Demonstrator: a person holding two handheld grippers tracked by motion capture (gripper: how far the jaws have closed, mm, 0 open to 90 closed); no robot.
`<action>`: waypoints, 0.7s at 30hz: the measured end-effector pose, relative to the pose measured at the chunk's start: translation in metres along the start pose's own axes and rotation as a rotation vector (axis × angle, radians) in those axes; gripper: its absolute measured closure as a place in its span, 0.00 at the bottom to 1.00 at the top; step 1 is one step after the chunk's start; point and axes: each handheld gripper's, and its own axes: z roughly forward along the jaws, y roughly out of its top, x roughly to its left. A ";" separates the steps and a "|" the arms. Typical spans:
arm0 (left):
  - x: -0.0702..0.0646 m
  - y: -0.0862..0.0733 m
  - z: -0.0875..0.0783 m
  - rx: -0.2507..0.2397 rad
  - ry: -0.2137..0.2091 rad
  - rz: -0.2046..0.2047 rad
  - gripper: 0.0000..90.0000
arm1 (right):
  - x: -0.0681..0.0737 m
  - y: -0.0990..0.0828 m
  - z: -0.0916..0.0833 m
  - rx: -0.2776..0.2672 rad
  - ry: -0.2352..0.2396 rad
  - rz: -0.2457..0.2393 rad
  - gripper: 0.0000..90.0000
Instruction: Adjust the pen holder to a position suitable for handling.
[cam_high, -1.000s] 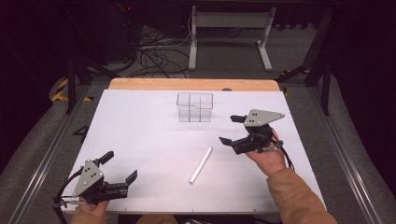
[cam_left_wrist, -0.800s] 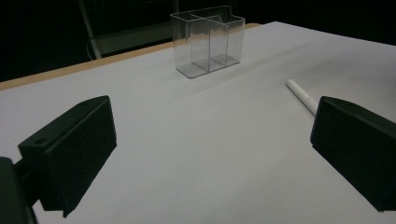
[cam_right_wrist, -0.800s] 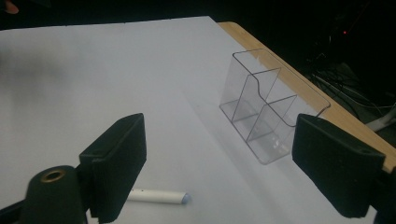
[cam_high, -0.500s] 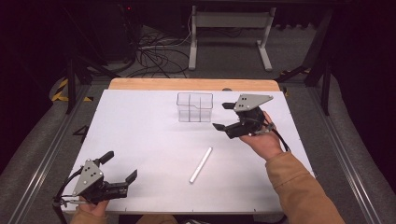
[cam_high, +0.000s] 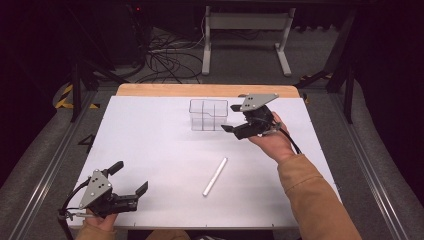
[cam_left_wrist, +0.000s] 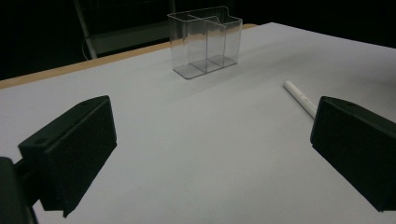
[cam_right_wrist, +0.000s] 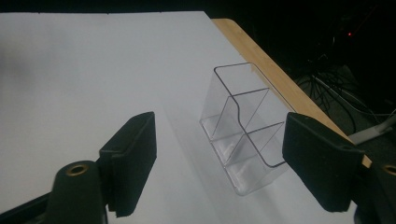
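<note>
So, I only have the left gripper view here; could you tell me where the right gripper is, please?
Observer: The right gripper is open, just right of the box.
Operator: Thanks. Is it touching the box?
Observer: It looks apart from it; the right gripper view shows the box ahead of the jaws.
Operator: And my jaw hides part of the stick. Is it free?
Observer: Yes, the stick lies alone mid-table, between the left gripper and the person's right sleeve.
</note>
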 end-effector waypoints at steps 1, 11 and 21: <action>0.000 0.000 0.000 0.000 0.001 0.001 0.01 | -0.001 0.001 0.004 0.021 -0.003 -0.009 0.31; 0.002 0.001 0.001 0.000 -0.010 -0.005 0.01 | -0.009 0.012 0.042 0.128 0.003 -0.083 0.41; 0.002 0.000 0.003 0.004 -0.007 0.000 0.01 | -0.011 0.018 0.070 0.186 -0.031 -0.091 0.46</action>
